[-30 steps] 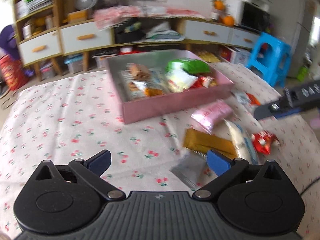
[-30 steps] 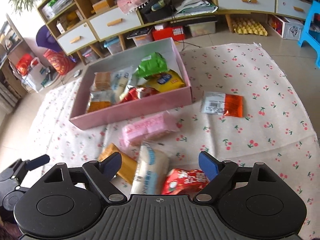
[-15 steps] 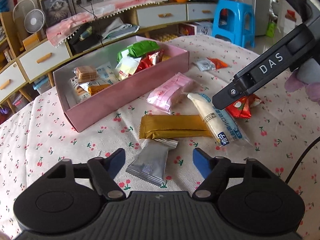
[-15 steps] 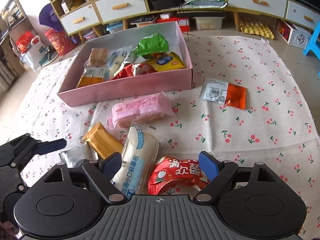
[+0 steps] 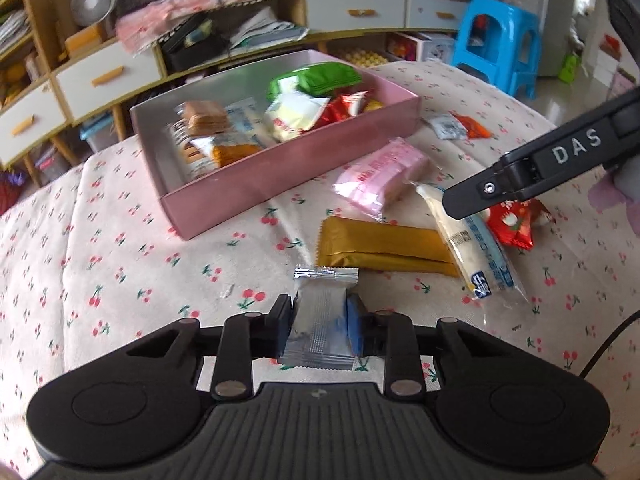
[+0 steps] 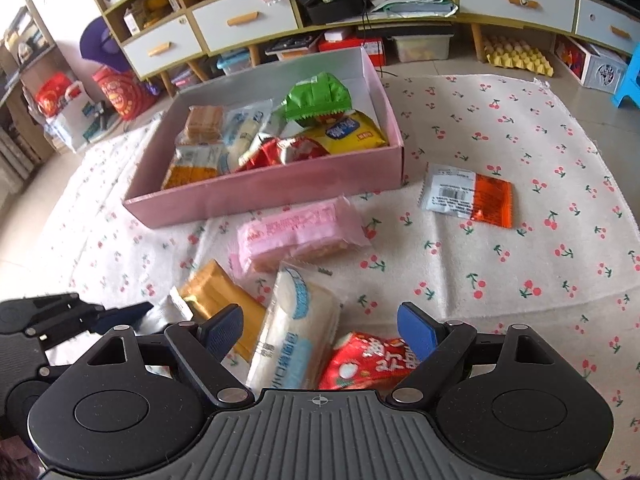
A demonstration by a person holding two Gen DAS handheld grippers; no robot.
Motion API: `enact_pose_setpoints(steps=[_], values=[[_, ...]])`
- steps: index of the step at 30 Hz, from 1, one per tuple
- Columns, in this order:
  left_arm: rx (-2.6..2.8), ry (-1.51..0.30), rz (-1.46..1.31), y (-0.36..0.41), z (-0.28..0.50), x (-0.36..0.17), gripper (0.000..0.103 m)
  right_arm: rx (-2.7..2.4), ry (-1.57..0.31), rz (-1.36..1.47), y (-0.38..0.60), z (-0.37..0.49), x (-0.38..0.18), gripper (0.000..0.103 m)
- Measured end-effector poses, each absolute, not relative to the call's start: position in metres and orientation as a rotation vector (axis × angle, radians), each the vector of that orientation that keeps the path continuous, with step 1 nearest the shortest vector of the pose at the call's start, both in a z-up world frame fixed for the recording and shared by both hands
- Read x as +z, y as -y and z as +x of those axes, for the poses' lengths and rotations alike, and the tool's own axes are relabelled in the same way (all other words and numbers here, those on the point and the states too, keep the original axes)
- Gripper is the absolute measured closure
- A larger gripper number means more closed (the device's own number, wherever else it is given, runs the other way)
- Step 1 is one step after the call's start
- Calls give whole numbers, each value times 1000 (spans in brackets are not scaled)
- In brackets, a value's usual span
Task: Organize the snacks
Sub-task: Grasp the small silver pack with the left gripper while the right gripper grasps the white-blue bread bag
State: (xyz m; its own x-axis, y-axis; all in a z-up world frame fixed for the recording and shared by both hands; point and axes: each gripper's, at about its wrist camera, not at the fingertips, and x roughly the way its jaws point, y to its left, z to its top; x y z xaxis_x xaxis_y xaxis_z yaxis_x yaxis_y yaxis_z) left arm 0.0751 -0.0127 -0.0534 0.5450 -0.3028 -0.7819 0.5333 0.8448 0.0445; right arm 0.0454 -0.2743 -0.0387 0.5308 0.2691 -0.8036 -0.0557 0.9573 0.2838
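My left gripper [image 5: 320,320] is shut on a small silver packet [image 5: 320,316] lying on the cherry-print cloth [image 5: 100,272]. Beyond it lie a gold bar packet [image 5: 380,246], a long white bread pack [image 5: 468,240], a pink packet [image 5: 380,176] and a red packet [image 5: 516,220]. The pink box [image 5: 280,176] holds several snacks. My right gripper [image 6: 320,328] is open above the white bread pack [image 6: 296,336] and the red packet [image 6: 368,364]. The pink packet [image 6: 296,236] lies in front of the box [image 6: 260,196].
A silver-and-orange sachet [image 6: 468,196] lies right of the box. Low cabinets with drawers [image 6: 516,0] and floor clutter stand behind. A blue stool [image 5: 500,48] stands at the right. The right gripper's arm [image 5: 540,168] reaches in over the snacks in the left wrist view.
My left gripper moved down and forward onto the silver packet and closed on it. The right gripper stayed open and shifted slightly closer over the white and red packets.
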Motion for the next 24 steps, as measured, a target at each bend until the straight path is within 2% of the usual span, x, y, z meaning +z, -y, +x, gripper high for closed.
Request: enact_pose_setpoints(steps=[6, 12, 17, 18, 19, 24], values=[[-486, -888, 234, -1, 78, -47, 77, 245, -1032, 344, 273, 49, -43, 18], [-477, -918, 189, -7, 82, -46, 77, 226, -1095, 352, 266, 53, -55, 38], [-468, -947, 144, -11, 85, -46, 77, 193, -1102, 334, 263, 52, -58, 45], [-467, -948, 140, -11, 86, -46, 77, 186, -1101, 325, 263, 51, -58, 50], [-465, -949, 136, -12, 86, -46, 77, 180, -1100, 316, 264, 51, -58, 59], [-457, -957, 113, -14, 87, -45, 77, 178, -1105, 338, 269, 50, -56, 67]])
